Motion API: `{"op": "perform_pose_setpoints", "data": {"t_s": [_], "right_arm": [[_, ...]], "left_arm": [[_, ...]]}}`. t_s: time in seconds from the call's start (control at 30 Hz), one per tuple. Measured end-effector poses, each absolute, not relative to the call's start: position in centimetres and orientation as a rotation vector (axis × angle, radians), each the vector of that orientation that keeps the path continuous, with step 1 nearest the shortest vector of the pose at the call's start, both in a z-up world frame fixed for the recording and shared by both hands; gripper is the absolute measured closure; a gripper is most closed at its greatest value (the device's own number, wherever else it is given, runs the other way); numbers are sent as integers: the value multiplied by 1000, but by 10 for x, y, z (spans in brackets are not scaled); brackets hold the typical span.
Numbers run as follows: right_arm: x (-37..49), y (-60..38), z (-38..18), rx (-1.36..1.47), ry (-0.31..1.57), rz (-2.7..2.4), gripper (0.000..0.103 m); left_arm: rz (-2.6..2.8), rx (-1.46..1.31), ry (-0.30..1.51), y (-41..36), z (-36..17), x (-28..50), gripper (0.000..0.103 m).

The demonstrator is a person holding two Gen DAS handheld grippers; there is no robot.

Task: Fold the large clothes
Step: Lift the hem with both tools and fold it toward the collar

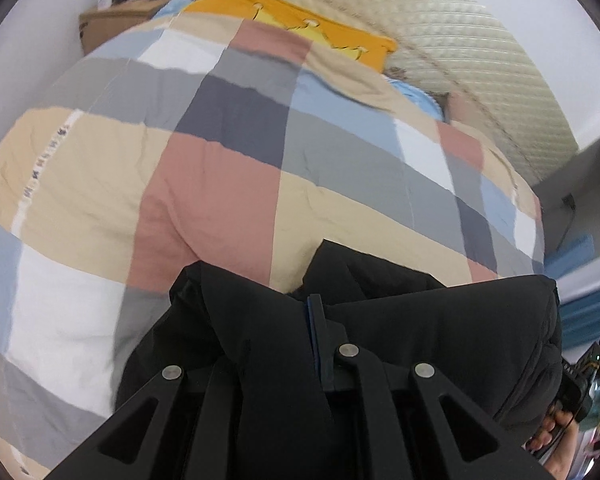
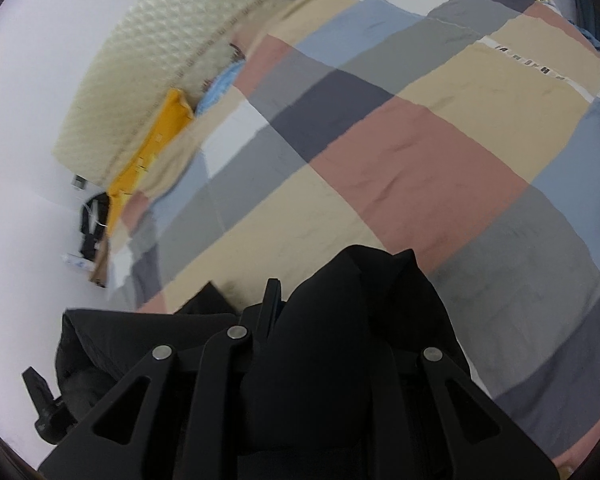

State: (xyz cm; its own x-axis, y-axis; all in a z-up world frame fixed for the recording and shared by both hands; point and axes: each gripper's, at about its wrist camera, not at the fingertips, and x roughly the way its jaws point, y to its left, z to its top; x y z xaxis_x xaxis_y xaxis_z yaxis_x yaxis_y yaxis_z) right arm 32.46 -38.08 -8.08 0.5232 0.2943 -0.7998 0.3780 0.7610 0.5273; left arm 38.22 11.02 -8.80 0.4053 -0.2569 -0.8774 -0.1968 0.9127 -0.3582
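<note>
Black padded jacket [image 1: 420, 312] hangs bunched above a bed, its fabric clamped in both tools. Left gripper [image 1: 300, 320] has its jaws closed on a thick fold of the jacket; right gripper [image 2: 300, 312] grips another bunch of it. Below lies a checked bedspread [image 1: 220, 160] in beige, pink, grey and blue, with a yellow pillow [image 1: 300, 20] against the cream quilted headboard [image 1: 460, 32].

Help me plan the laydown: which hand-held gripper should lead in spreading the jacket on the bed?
Neither clearly. Left and right both clamp bunched jacket above the bed; move them together.
</note>
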Motion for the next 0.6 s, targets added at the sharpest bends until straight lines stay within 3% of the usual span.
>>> {"op": "perform_pose_setpoints", "data": {"t_s": [0.33,0.6], "right_arm": [[368,-382,-147,805,1077,-48,85],[360,-388,-175,931,1086,-6,82]], "left_arm": [[-71,-518,1229,106,-137,431,92],[-111,-711,1281,118,-155,420,91]]}}
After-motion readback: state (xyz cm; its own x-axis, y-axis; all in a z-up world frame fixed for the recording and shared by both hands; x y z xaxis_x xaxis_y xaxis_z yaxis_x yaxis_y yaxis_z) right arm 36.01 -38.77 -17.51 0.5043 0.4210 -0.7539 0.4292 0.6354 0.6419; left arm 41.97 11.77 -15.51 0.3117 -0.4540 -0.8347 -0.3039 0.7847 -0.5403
